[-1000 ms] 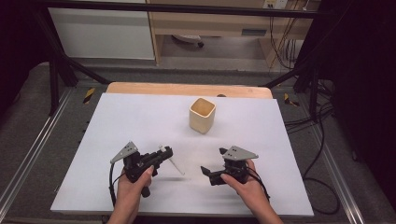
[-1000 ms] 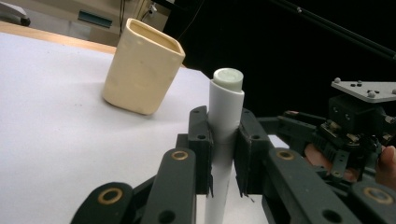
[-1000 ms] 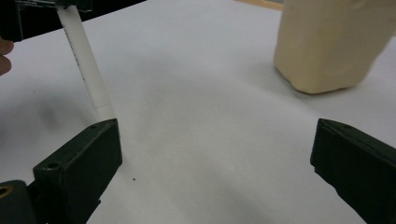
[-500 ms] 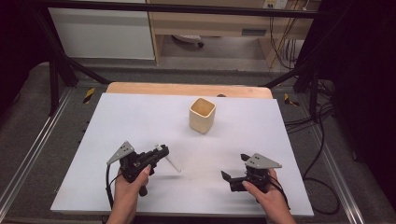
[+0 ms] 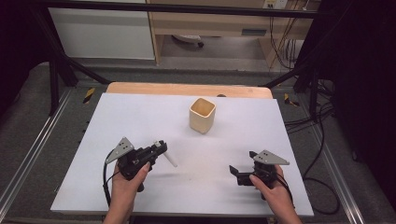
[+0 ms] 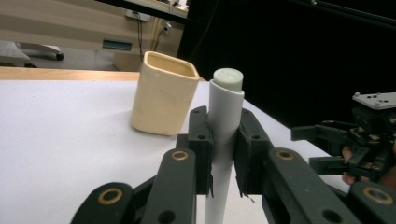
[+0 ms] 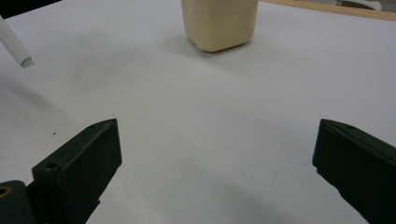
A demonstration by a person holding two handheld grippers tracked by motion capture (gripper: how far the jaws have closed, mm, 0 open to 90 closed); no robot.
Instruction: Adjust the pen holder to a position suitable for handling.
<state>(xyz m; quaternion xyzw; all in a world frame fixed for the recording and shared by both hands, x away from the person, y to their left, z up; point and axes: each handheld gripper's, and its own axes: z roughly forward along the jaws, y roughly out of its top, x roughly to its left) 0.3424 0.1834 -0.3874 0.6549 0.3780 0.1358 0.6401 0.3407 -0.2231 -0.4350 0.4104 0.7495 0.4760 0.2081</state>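
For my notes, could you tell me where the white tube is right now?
The white tube is clamped in the left gripper, at the table's near left in the high view, short of the cream cup.

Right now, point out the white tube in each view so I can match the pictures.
High view: the white tube sits lower left of centre, clamped in the left gripper, slanting down to the right.
Left gripper view: it stands upright at centre between the jaws.
Right gripper view: its tip pokes in at the top left corner.
Shared landmark: the cream cup.
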